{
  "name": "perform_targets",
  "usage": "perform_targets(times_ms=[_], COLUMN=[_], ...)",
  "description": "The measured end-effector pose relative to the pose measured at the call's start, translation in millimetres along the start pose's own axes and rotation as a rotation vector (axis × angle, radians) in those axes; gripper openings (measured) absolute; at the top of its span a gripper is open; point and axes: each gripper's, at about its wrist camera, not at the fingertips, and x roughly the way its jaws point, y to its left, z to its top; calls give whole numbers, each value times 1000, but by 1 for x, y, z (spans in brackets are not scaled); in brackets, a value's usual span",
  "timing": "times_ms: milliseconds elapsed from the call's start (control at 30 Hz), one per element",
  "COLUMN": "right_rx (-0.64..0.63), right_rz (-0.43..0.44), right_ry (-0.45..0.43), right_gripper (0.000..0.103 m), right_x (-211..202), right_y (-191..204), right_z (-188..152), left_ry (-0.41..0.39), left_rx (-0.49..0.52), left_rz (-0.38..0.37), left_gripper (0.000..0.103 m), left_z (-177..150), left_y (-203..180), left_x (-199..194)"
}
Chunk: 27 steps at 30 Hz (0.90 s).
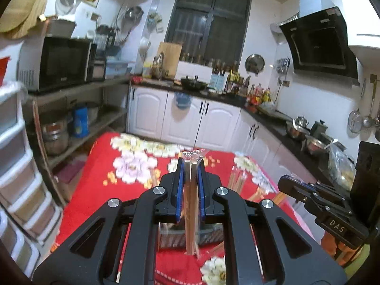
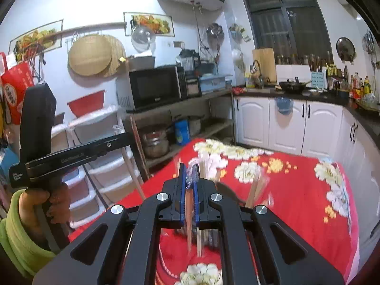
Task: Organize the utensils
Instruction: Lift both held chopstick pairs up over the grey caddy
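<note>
While both grippers hover over the red floral worktop [image 1: 99, 166], the step in hand looks like carrying wrapped chopsticks toward a holder. Left gripper [image 1: 191, 166] has its jaws clenched on a clear-sleeved chopstick pair [image 1: 190, 213]; right gripper [image 2: 189, 173] likewise pinches another sleeved pair [image 2: 190, 204]. Next move likely calls for lowering each into the ribbed metal holder [image 1: 209, 237] just below. More chopstick packs [image 1: 237, 180] lie on the cloth. Only the right view shows the person's left hand [image 2: 45, 204]; only the left view shows the range hood [image 1: 318, 45].

Black tongs [image 1: 190, 166], blue pads [image 1: 181, 190], seemingly rubber
</note>
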Motion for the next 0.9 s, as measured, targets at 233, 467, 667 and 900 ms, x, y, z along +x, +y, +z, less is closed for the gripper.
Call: perform_targets(times_ms=[233, 467, 667, 900], right_rx=[-20, -10, -7, -12], right_rz=[-14, -54, -93, -135], right_ry=[-77, -119, -114, -87], right_gripper=[6, 6, 6, 5], right_x=[-2, -1, 10, 32], right_y=[-11, -31, -43, -51], right_z=[28, 39, 37, 27], left_ry=[-39, -23, -7, 29], left_rx=[15, 16, 12, -1], left_rz=[18, 32, 38, 41], left_gripper=[5, 5, 5, 5], left_z=[21, 19, 11, -1], left_y=[-5, -2, 3, 10], left_x=[15, 37, 54, 73])
